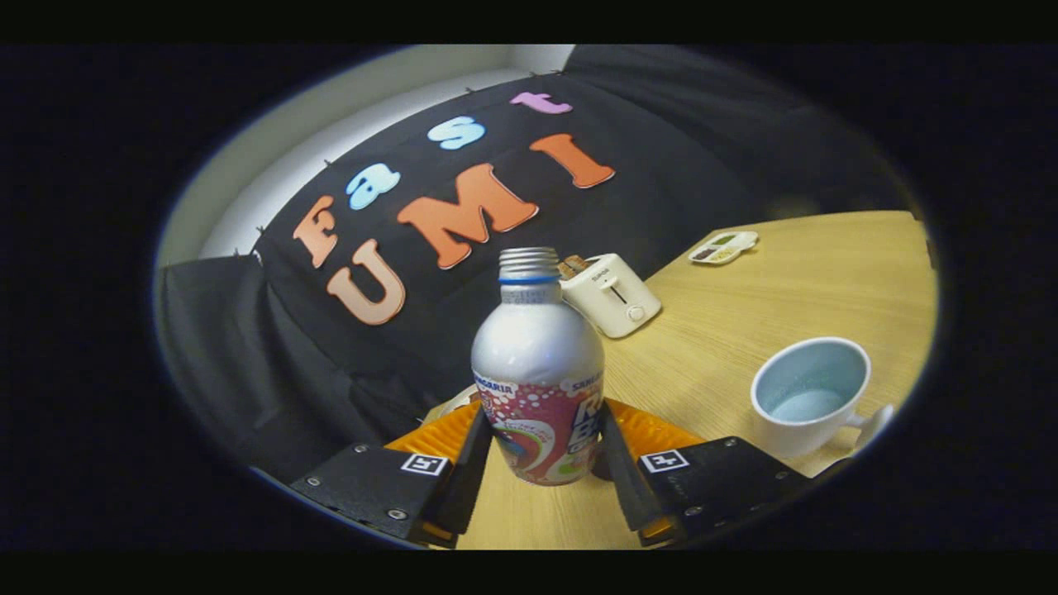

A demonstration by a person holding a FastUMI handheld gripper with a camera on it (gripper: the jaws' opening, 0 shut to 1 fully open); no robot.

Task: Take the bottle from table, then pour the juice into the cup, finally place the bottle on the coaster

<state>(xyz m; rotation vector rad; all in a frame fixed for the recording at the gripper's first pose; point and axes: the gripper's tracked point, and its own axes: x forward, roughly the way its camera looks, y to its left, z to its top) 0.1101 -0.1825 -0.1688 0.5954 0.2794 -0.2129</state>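
the bottle (pixel 538 372), standing between the gripper (pixel 539 450) fingers that close on its sides, carries "sangaria" printed along the top band of its label; the larger lettering lower down is partly hidden.

Bottle (pixel 538 372): silver metal, threaded neck uncapped, pink printed label on lower body. Stands between the 2 fingers of the gripper (pixel 541 450), both pressed against its sides. Cup (pixel 810 395): white outside, pale blue inside, handle facing the near table (pixel 744 297) edge, upright, well apart from bottle.
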